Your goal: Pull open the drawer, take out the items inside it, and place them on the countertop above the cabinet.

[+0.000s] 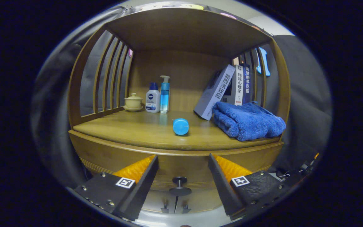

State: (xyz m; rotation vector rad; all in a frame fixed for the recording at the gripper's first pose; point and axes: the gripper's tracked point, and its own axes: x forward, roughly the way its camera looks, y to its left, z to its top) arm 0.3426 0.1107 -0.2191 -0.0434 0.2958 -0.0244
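The gripper (183, 171) stood open, its fingers spread wide and holding nothing; between them, just ahead, sat the drawer knob (180, 186) on the closed drawer front (181, 167) beneath the countertop (143, 132). The knob looked small, rigid and smooth, likely slippery; the surest hold seemed to be the narrow stem behind its round cap, so the cap could catch the fingers on the pull. The wooden drawer probably slid stiffly and wanted a straight, level draw. On the countertop lay a blue-capped bottle (181, 126), a folded blue towel (247, 121), a lidded cup (133, 102) and leaning books (214, 91).
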